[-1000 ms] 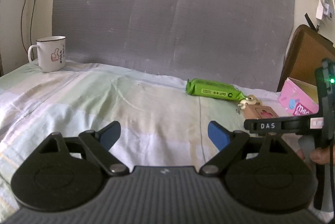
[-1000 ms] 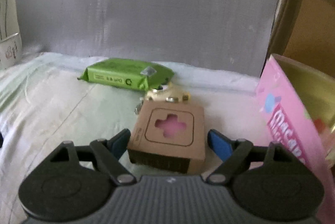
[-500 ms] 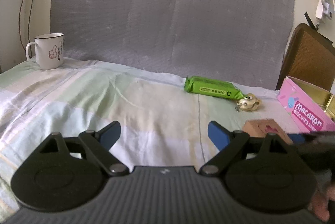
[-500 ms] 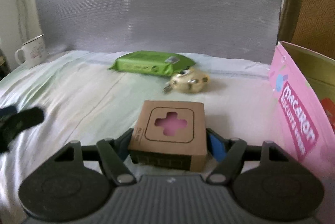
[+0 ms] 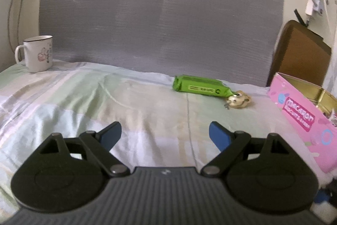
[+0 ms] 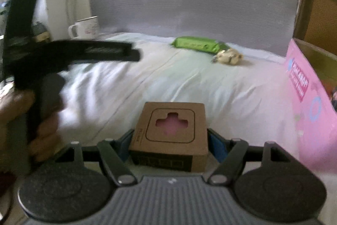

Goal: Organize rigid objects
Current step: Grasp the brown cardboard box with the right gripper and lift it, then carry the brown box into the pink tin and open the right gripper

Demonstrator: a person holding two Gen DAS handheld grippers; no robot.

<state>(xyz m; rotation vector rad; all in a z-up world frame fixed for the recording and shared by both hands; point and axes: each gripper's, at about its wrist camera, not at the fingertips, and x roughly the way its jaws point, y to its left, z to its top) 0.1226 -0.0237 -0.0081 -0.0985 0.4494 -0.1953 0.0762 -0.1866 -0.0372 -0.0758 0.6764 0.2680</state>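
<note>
Right gripper (image 6: pixel 169 144), right wrist view, lower centre of frame: both blue pads press the sides of a brown cardboard box (image 6: pixel 171 133), which is clamped between them. The box top shows a cross-shaped cutout with pink behind it; dark print runs along the near side.

Left gripper (image 5: pixel 165 133), left wrist view, lower centre: jaws spread wide, nothing between the blue pads, pale bedsheet (image 5: pixel 105 103) beneath. In the right wrist view the same tool appears blurred at left of frame, its handle held by a hand (image 6: pixel 25 126).

Pink tin (image 5: pixel 305 117), right edge of both views: open-topped, gold interior, "Macaron" lettering on the side wall. It stands on the sheet to the right of the clamped box, apart from it.

Green packet (image 5: pixel 200 88), centre right in the left wrist view, upper centre in the right wrist view: flat, lying on the sheet near the grey backboard (image 5: pixel 164 14).

Small cream-gold trinket (image 5: pixel 239 101): just beside the packet's right end, with a small metal clasp on its left; detail too small to tell further.

White mug (image 5: pixel 38 53), upper left of the left wrist view: upright on the sheet, dark rim, handle to the left, thumbs-up print.

Brown chair back (image 5: pixel 301 54), upper right, behind the tin.
</note>
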